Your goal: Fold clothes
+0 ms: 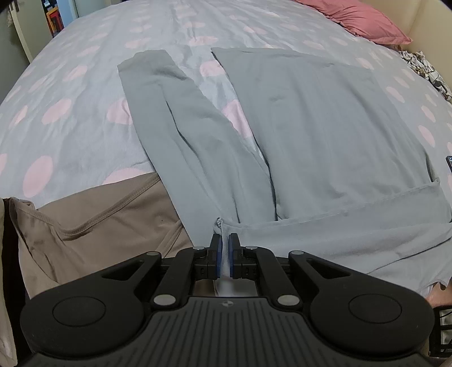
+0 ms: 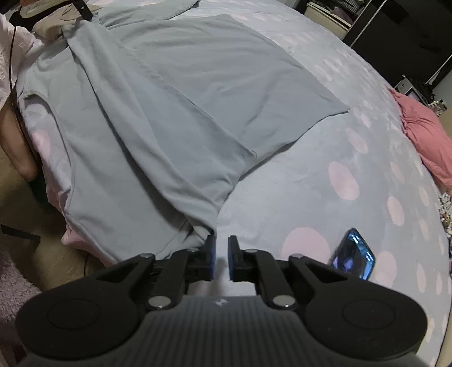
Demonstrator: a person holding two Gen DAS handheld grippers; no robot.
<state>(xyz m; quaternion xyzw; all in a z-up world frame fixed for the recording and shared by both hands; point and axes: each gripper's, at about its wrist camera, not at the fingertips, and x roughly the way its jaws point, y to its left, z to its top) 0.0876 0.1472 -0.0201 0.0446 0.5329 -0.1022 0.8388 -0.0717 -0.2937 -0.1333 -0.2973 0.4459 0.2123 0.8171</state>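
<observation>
A home bedroom. A bed with a grey, pink-dotted cover (image 1: 84,93) fills the view, with a pink pillow (image 1: 358,19) at its far corner. Dark furniture (image 2: 395,28) stands beyond the bed.

You see soft, dim room light in both views, with gentle shadows under the cloth folds. The edges bend round (that is the fisheye lens). The phone (image 2: 353,255) shines blue and looks a bit blurry.

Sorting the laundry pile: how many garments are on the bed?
2: a grey top spread mid-bed, pinched by the left gripper; a tan garment at its near-left. Others may be hidden.
</observation>
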